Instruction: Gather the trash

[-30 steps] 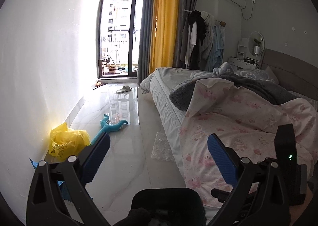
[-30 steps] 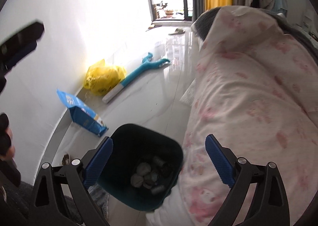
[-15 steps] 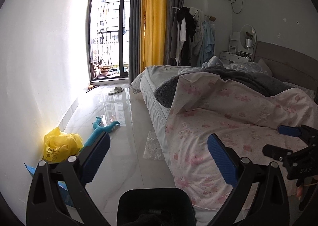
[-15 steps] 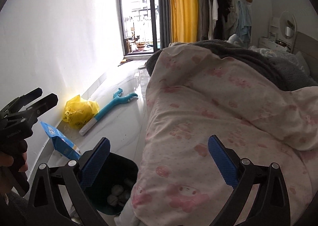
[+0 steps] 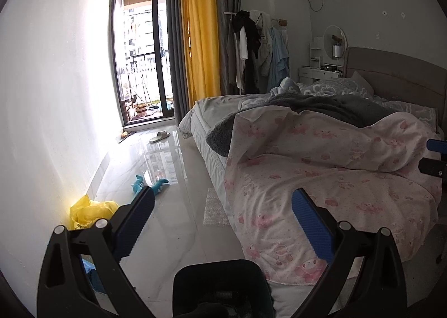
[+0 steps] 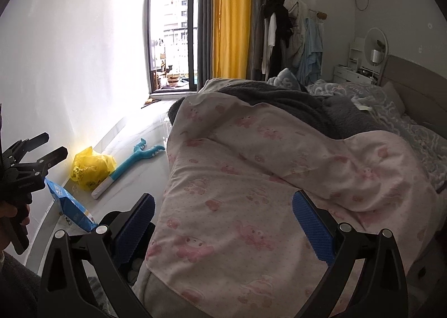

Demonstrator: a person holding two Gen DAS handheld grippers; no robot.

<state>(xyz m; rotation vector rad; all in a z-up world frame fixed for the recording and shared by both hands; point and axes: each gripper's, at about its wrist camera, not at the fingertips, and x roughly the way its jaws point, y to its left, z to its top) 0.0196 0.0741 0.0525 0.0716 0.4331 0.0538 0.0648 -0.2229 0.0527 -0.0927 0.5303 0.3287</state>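
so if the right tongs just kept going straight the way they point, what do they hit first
Most likely the pink printed duvet on the bed: it fills the view between the open right tongs, which hold nothing. Depth is hard to judge through the fisheye, but nothing else shows in front of it.

No wording clear enough to read anywhere. Dark printed marks on the yellow plastic bag (image 6: 90, 168), too blurred to make out. White print on the blue packet (image 6: 71, 206) and faint lettering on the left gripper (image 6: 42, 150) body, equally illegible.
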